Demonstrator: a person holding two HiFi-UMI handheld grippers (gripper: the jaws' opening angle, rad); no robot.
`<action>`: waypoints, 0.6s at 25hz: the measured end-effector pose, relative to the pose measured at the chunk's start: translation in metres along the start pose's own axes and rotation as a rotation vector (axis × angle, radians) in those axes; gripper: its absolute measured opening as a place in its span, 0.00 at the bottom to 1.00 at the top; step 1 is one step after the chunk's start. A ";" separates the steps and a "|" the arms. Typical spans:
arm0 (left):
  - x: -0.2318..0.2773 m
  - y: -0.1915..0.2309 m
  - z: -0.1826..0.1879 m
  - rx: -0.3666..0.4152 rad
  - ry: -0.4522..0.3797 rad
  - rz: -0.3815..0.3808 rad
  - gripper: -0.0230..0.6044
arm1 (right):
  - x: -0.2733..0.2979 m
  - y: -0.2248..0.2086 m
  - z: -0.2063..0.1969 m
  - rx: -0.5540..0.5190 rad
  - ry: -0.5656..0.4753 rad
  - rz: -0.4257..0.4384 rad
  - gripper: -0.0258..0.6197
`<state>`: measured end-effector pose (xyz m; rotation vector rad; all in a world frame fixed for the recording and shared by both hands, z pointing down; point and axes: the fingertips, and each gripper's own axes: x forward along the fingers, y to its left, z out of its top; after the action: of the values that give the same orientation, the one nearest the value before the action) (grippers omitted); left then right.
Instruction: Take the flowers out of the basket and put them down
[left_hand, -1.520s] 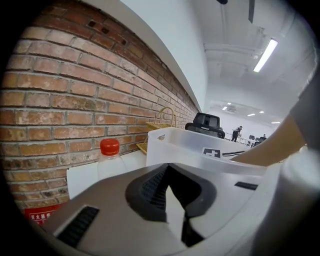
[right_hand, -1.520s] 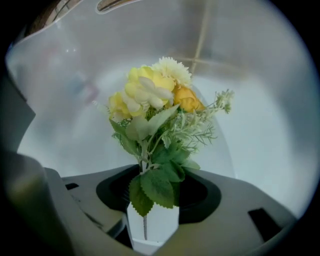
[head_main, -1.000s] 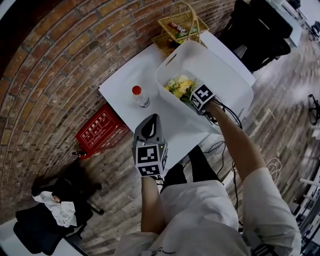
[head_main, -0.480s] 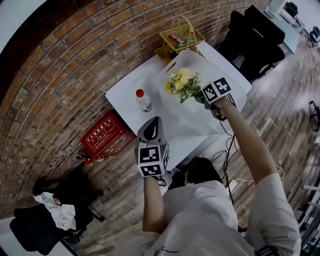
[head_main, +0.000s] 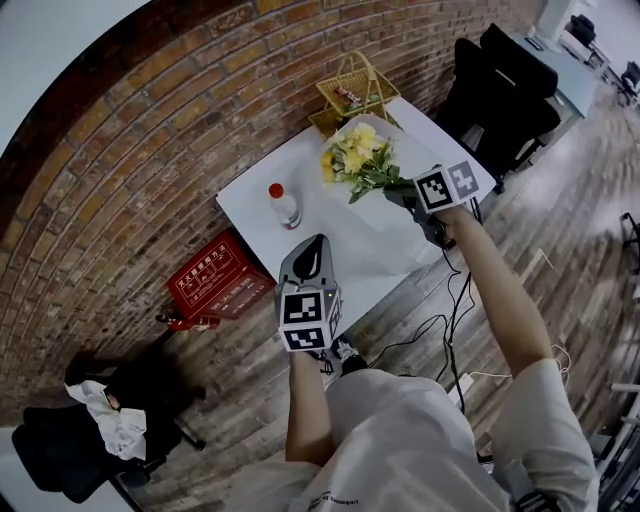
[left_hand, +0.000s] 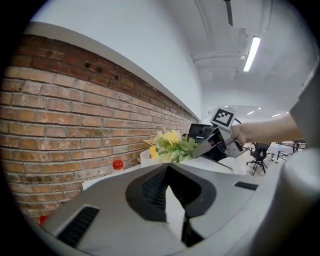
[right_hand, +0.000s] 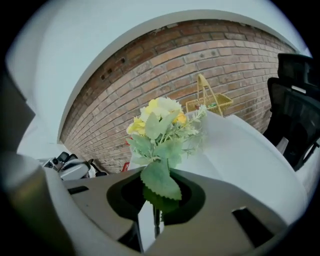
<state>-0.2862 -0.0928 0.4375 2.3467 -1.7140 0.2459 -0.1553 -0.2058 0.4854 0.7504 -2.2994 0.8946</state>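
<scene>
Jaws of the left gripper, held above the near edge of the white table, are seen drawn together with nothing between them, so no support is offered from that side. Farther in, the right gripper is clamped on the thin stems of the flowers, which are held in the air above the table's middle, clear of the white tub standing on it. Only the lowest part of the stems is pinched, and the bunch looks top-heavy, so it could be expected to swivel or slide out if the grip is eased too early or the wrist is swung fast. To the left on the table, the red-capped bottle could be knocked over if the blooms are lowered beside it. Bare table is scarce, so a release near an edge could send the flowers to the floor. At the table's far corner the wicker basket is judged out of harm's way.
</scene>
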 end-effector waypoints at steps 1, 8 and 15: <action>-0.005 -0.005 0.002 0.004 -0.004 0.003 0.08 | -0.006 0.005 -0.001 -0.003 -0.015 0.007 0.16; -0.045 -0.041 -0.002 0.021 -0.013 0.035 0.08 | -0.055 0.046 -0.006 -0.045 -0.120 0.057 0.15; -0.104 -0.071 -0.013 0.015 -0.017 0.068 0.08 | -0.103 0.098 -0.028 -0.093 -0.220 0.071 0.16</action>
<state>-0.2503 0.0265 0.4166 2.3107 -1.8082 0.2516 -0.1417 -0.0938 0.3944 0.7641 -2.5562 0.7619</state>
